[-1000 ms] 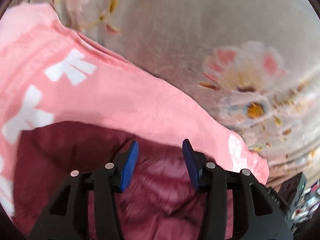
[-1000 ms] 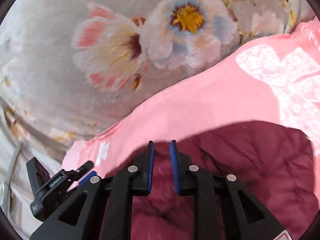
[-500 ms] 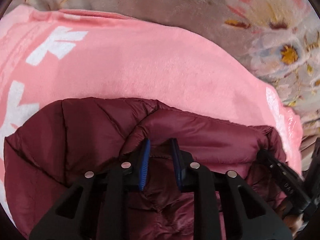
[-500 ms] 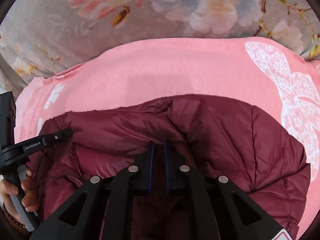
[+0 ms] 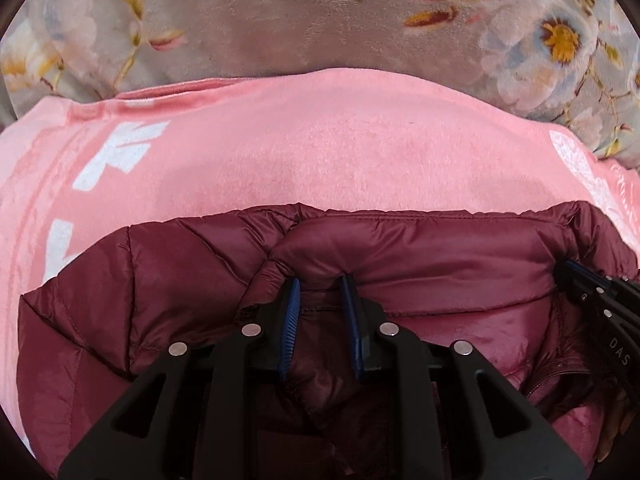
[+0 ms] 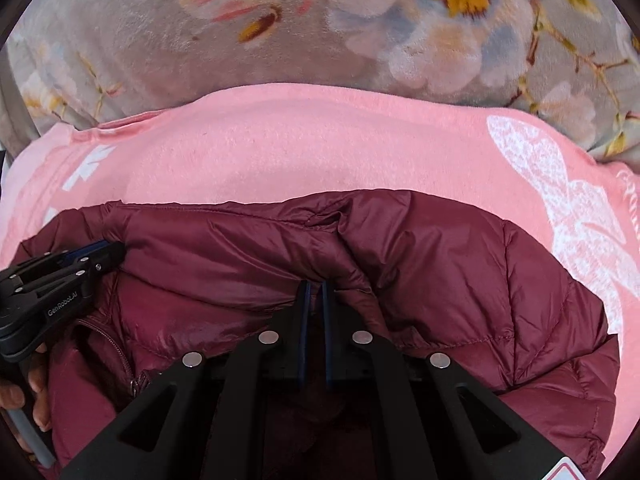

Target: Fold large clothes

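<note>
Under everything lies one grey plush blanket (image 5: 280, 20) printed with pale flowers, filling the top of both wrist views. On it sits one pink cloth (image 5: 320, 152) with white markings: two white shapes show at the left edge in the left wrist view, and one large white lacy shape at the right in the right wrist view. One maroon quilted puffer jacket (image 6: 460, 280) lies on the pink cloth, near its middle, with pink showing beyond it on three sides. The jacket's collar edge runs across the frame, and one zipper shows near the lower left of the right wrist view.

Two black tongs with blue pads work at the collar. The left gripper (image 5: 320, 284) has its tips pushed under a fold of the collar with a gap between the pads holding maroon fabric; the grip looks clenched on the jacket. The right gripper (image 6: 314, 286) has its pads nearly together, pinching a fold of the jacket. Each gripper also appears at the edge of the other's view. Some fingers (image 6: 38, 376) of one bare hand wrap the left gripper's handle.
</note>
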Demonstrator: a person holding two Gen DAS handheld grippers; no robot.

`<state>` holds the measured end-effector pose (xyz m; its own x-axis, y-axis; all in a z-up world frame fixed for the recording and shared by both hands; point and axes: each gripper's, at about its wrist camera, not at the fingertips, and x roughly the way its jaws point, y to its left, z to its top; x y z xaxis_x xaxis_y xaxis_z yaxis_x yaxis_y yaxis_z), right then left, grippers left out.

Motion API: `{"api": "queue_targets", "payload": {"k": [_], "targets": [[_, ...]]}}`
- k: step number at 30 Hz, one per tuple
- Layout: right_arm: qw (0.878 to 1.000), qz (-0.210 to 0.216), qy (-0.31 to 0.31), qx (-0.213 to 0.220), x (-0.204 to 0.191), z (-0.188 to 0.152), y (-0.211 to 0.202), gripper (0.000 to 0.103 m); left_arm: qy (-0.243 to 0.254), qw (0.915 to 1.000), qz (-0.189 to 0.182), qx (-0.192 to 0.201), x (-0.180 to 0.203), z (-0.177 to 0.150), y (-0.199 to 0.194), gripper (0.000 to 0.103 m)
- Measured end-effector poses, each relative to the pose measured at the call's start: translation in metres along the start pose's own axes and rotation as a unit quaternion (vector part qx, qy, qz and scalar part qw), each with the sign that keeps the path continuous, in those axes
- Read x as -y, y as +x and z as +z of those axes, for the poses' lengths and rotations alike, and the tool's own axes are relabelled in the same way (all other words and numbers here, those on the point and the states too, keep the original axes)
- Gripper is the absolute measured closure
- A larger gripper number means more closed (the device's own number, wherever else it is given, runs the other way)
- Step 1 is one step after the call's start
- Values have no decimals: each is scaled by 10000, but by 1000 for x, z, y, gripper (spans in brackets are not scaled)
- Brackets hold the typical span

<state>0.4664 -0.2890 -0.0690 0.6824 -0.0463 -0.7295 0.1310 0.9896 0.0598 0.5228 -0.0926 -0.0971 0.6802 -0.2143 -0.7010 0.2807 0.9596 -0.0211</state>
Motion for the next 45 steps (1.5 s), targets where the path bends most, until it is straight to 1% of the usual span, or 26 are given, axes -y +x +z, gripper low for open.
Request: {"api": "queue_targets", "payload": {"k": [12,22,29,30,31,32,33,34,35,36,37,38,39,40,41,42,44,45], "targets": [[10000,50,36,31,1,0,1,102,138,9997,216,17,4,-2,3,82],[10000,58,52,46,0,0,1,102,192,9993,306,16,5,-2,4,82],[9997,197,172,35,5,-1,1,101,368,9979,541,-16,12,-1,4,81],[9994,263,212,33,6,-1,0,99,423,9970,648,-15,14,-2,1,78],[9991,344,257,24,8,-2,-4,98,497,9954,814,-26,17,-4,-3,76],[9991,322,278,0,8,-3,-9,97,551,9938,964,-42,19,-7,-9,66],[9991,235,353,-15,9,-6,-19,89,576,9920,1117,-62,21,-10,-19,48],[9983,230,524,67,11,-12,-39,86,556,9915,1178,-45,20,-13,-28,40],[9974,338,621,165,13,-18,-55,78,485,9926,1111,71,17,-20,-46,33],[9961,460,710,244,15,-25,-75,72,391,9950,905,152,12,-27,-66,32],[9955,518,756,256,18,-32,-89,70,314,9967,733,143,7,-33,-80,32],[9944,621,810,255,24,-46,-115,65,155,9988,464,60,-4,-44,-101,31],[9941,658,819,263,28,-59,-135,57,-15,9997,242,-37,-15,-55,-119,28],[9941,648,828,261,33,-74,-154,53,-138,9998,60,-108,-24,-64,-133,26],[9942,635,829,272,38,-89,-172,46,-283,9993,-205,-151,-38,-80,-154,22],[9942,631,823,301,45,-111,-193,43,-382,9985,-347,-166,-52,-96,-175,17],[9945,609,782,345,60,-158,-233,39,-446,9981,-403,-135,-76,-128,-211,16],[9946,575,788,357,65,-175,-246,36,-476,9980,-397,-141,-88,-146,-228,15]]}}
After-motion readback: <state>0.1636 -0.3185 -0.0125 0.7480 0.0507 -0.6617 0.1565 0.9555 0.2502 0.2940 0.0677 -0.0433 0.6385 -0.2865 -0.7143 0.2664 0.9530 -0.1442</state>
